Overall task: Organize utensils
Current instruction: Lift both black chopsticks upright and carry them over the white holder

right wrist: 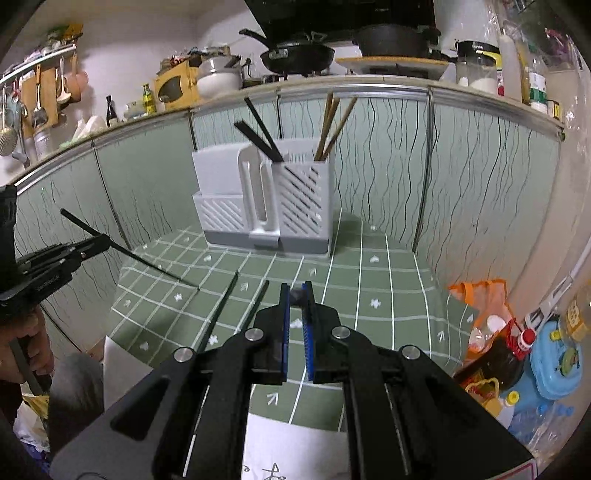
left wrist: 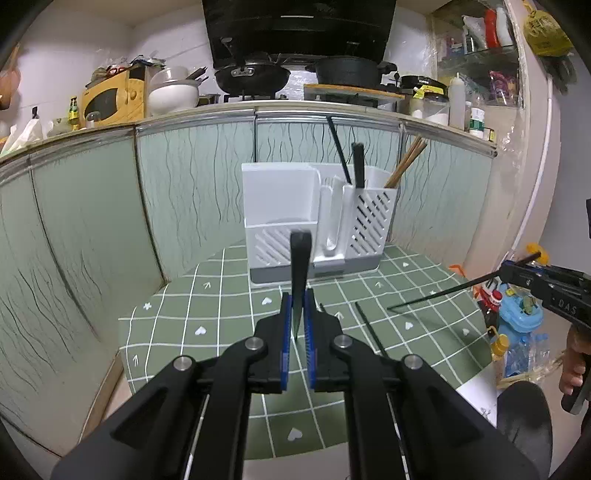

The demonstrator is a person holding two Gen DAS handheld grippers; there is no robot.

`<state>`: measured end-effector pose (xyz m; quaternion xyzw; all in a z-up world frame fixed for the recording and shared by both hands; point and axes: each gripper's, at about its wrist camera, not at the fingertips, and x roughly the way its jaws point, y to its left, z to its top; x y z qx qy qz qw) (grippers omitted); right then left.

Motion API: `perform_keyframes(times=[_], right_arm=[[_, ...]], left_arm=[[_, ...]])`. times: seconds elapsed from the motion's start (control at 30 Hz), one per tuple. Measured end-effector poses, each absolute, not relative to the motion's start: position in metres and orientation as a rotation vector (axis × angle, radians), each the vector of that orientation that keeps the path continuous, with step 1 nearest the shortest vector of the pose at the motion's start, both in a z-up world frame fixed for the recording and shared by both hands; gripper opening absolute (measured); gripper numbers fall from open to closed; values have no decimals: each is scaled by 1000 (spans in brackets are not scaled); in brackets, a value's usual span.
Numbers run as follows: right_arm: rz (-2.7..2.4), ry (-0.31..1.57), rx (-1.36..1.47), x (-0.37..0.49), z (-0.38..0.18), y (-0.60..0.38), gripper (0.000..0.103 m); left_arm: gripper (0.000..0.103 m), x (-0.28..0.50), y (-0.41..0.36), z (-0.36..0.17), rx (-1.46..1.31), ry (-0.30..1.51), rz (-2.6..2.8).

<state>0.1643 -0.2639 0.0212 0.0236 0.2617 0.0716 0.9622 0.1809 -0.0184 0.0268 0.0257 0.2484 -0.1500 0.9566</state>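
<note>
- You're in a home kitchen: a black frying pan (left wrist: 251, 75) and a dark pot (left wrist: 347, 70) sit on the stove under a hood (left wrist: 299, 26).
- A yellow microwave (left wrist: 112, 98), bottles and jars crowd the bench (left wrist: 207, 110).
- Ladles (right wrist: 37, 107) hang on the wall.

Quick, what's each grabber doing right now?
Left gripper: closed on a black chopstick.
Right gripper: closed on a second black chopstick.

Stove: black wok (left wrist: 252, 75) and dark lidded pot (left wrist: 347, 69) side by side under the range hood (left wrist: 295, 26)
Left of wok: white rice cooker (left wrist: 173, 92), yellow microwave (left wrist: 114, 96)
Lower right: blue toy (left wrist: 521, 314)
Wall rail: hanging ladles (right wrist: 7, 129)
</note>
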Motion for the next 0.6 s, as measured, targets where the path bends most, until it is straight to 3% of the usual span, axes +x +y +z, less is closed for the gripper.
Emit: perform_keyframes(times=[0.6], right_arm=[[167,455,16,164,74,-263,6]], left_arm=[[8,186,-32,68,67,477,-383]])
